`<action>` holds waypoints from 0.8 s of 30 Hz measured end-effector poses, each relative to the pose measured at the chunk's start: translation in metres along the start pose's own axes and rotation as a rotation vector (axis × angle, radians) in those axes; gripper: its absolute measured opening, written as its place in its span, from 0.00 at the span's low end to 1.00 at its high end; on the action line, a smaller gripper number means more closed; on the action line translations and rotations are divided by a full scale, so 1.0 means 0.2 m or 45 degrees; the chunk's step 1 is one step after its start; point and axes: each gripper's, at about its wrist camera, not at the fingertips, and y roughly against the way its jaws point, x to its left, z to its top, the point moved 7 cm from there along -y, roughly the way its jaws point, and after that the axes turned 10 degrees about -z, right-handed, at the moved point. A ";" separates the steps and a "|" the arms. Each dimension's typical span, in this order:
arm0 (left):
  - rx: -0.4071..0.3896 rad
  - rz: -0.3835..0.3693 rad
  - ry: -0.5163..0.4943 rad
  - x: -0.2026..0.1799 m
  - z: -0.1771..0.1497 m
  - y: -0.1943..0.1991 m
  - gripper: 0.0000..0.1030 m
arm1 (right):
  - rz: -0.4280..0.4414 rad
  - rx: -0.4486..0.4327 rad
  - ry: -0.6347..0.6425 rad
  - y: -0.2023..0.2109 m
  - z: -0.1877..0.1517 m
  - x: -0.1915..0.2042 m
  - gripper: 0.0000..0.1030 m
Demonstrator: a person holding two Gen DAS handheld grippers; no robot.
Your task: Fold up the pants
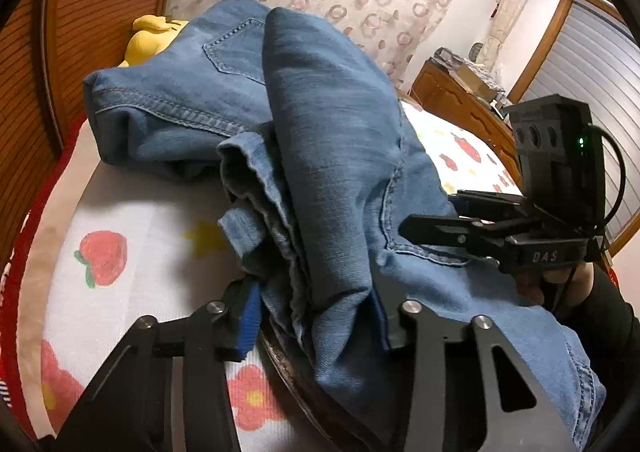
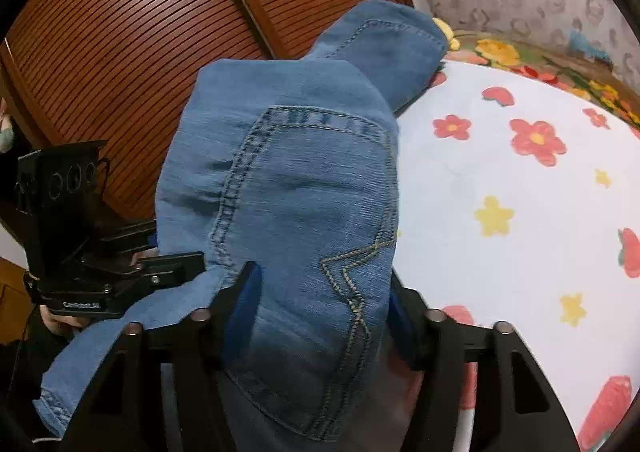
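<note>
Strawberry-print bedsheet under bunched jeans: I've got left gripper and right gripper both clamping denim, first fold looks underway, flattening and further folds remain.

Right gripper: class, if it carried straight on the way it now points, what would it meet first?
The jeans: denim already fills the space between the right gripper fingers and bunches up directly ahead. Beyond that probably the wooden slatted panel, though depth is unclear.
</note>
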 end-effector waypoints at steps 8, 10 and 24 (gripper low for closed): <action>-0.134 -0.056 -0.058 -0.15 0.14 0.24 0.28 | 0.030 -0.116 0.087 0.19 0.12 0.13 0.19; -0.187 -0.060 -0.085 -0.18 0.21 0.34 0.28 | 0.033 -0.160 0.120 0.25 0.19 0.19 0.19; -0.463 0.048 -0.246 -0.15 0.74 0.92 0.28 | 0.160 -0.375 0.266 0.42 0.84 0.53 0.18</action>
